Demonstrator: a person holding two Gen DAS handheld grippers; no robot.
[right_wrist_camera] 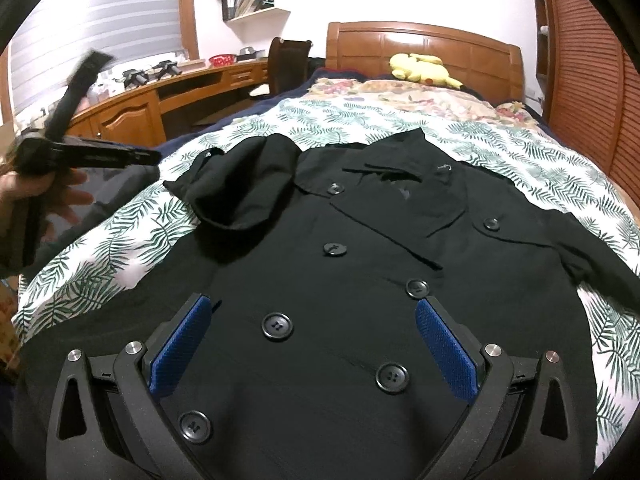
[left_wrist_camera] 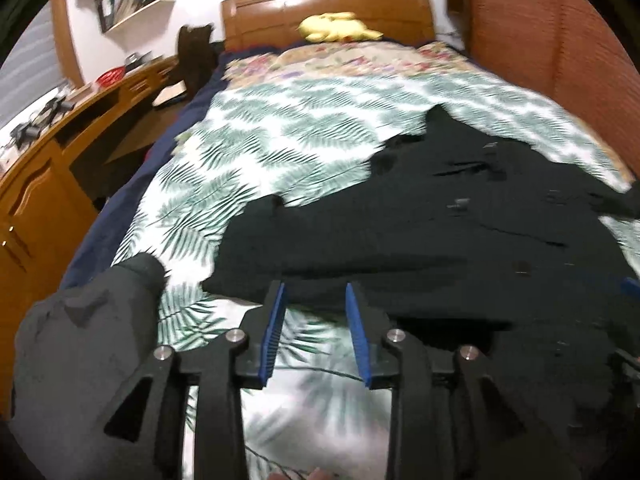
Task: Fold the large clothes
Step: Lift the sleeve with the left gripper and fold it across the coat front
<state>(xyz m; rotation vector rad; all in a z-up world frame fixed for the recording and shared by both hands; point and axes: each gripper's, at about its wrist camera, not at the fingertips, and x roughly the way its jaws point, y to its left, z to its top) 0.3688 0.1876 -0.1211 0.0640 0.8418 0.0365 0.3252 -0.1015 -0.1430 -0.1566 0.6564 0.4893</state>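
Coat (right_wrist_camera: 360, 264) black, double-breasted, face-up on bed (left_wrist_camera: 248, 152), buttons (right_wrist_camera: 277, 326) in two columns, collar toward headboard (right_wrist_camera: 424, 44), hem toward camera. Long axis head-to-foot of bed.

Far left: desk (right_wrist_camera: 168, 92), second dark garment (left_wrist_camera: 80, 344) bunched at bed's left edge, apart from coat. Not the target, likely.

Left gripper (left_wrist_camera: 316, 292): jaws parted, narrow gap, nothing between. Tips at coat's lower-left edge, over leaf-print cover; touching cloth or not, cannot tell, view blurred. Coat lies ahead and to right of left gripper. In right wrist view, left gripper (right_wrist_camera: 148, 156) held up off bed at far left, side-on, hand (right_wrist_camera: 48, 196) around handle.

Centre-left: left sleeve (right_wrist_camera: 240, 184) already flipped in over chest, rumpled, cuff end (right_wrist_camera: 208, 154) pointing out to left. Needs flattening, probably.

Centre: right gripper (right_wrist_camera: 316, 320), jaws spread wide, empty, hovering straight above coat's lower front, buttons visible between pads. Right gripper nearer to coat body; left nearer to left hem edge.

Right: right sleeve (right_wrist_camera: 600, 268) spread out flat toward bed's right side, not yet folded in. Lapel (right_wrist_camera: 400, 208) open, slightly creased. Plush toy (right_wrist_camera: 424, 68) by headboard, well apart.

Judgement: early stage, one sleeve in, other out. Next likely: right sleeve across, or hem pinch by both for fold toward collar. Risk: thick cloth, wide span, bunching on lift.
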